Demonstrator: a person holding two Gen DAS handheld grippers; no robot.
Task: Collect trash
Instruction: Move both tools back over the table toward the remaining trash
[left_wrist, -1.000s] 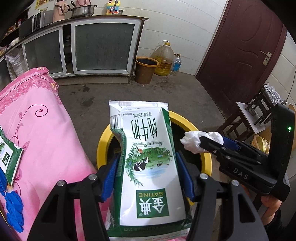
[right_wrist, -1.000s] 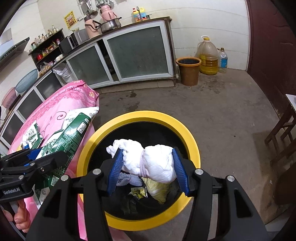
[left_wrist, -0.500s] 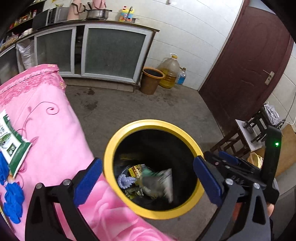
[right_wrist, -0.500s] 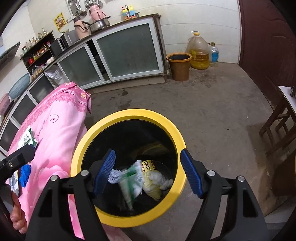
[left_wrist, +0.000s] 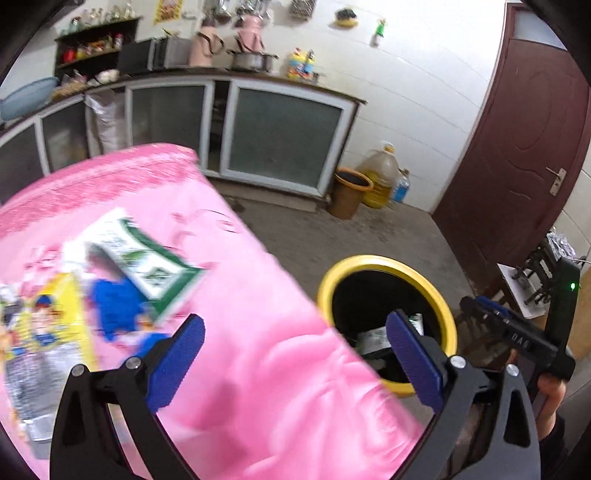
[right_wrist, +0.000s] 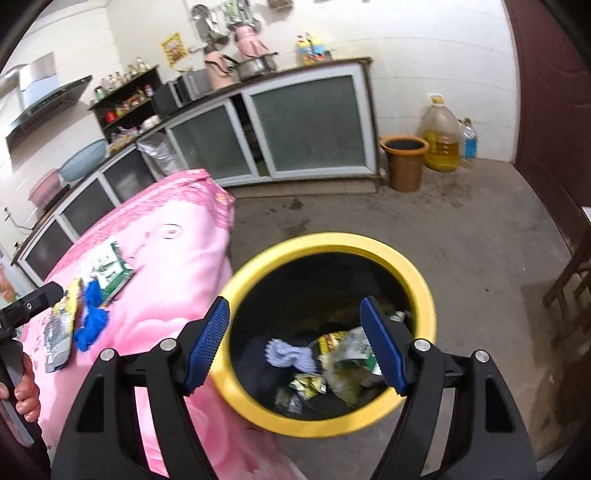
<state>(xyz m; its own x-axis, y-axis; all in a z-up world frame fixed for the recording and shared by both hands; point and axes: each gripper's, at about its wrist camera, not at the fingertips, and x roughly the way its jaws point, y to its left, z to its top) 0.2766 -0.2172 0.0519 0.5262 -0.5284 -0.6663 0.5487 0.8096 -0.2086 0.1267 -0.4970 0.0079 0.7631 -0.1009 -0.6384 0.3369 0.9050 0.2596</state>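
Trash bin (right_wrist: 424, 291), yellow-rimmed with black interior, on concrete floor (right_wrist: 461, 229) just beside pink-covered desk (right_wrist: 177, 266). Seen in bin: pale blue crumpled piece (right_wrist: 291, 356), green-and-white milk pouch (right_wrist: 352, 345), yellowish wrappers (right_wrist: 308, 384).

Right gripper (right_wrist: 295, 343) above bin mouth, blue-padded fingers (right_wrist: 207, 347) spread apart, nothing between them. In left wrist view, right gripper (left_wrist: 480, 314) at 3 o'clock of bin (left_wrist: 448, 321), held by person's hand (left_wrist: 550, 391).

Left gripper (left_wrist: 295, 358) over desk edge (left_wrist: 258, 295), fingers (left_wrist: 177, 363) wide apart, nothing held; right-side finger overlapping bin rim in view. In right wrist view, only a black tip of left gripper (right_wrist: 31, 302) visible at 9 o'clock, above person's hand (right_wrist: 22, 391).

Remaining on desk, at 9 o'clock of bin: green-and-white pouch (right_wrist: 110, 267), blue item (right_wrist: 92, 319) touching it, yellow snack packet (right_wrist: 61, 328) alongside. Same group in left wrist view, motion-blurred: pouch (left_wrist: 147, 266), blue item (left_wrist: 114, 306), yellow packet (left_wrist: 48, 325).

Background at 12 o'clock: glass-fronted cabinets (right_wrist: 306, 122), brown bucket (right_wrist: 404, 162), oil jug (right_wrist: 441, 136), blue-tinted bottle (right_wrist: 469, 140). Dark red door (left_wrist: 517, 147) at 2 o'clock.
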